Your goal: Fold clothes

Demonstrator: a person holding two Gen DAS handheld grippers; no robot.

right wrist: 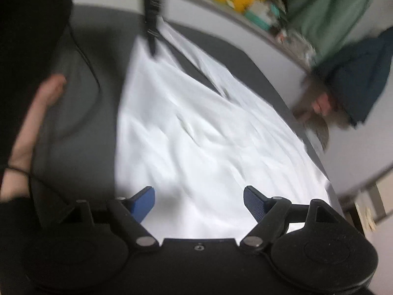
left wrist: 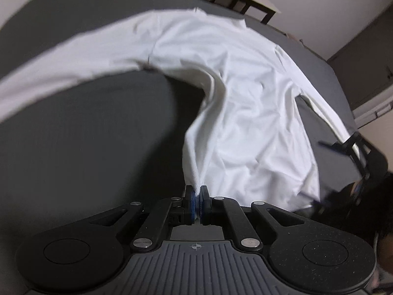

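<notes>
Your left claw [left wrist: 199,193]: closed, pinching hem of white shirt [left wrist: 221,86], lifted off grey worktop [left wrist: 86,135]. Your right claw [right wrist: 199,202]: open above shirt body, near worktop's right edge.

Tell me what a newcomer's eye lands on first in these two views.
First, the white shirt spread over the dark grey surface, one long sleeve reaching toward the left of the left wrist view. Next, the left claw, shut on a bunched corner of the shirt and lifting it into a ridge. In the right wrist view, the right claw hangs open over the cloth, blue pads wide apart.
</notes>
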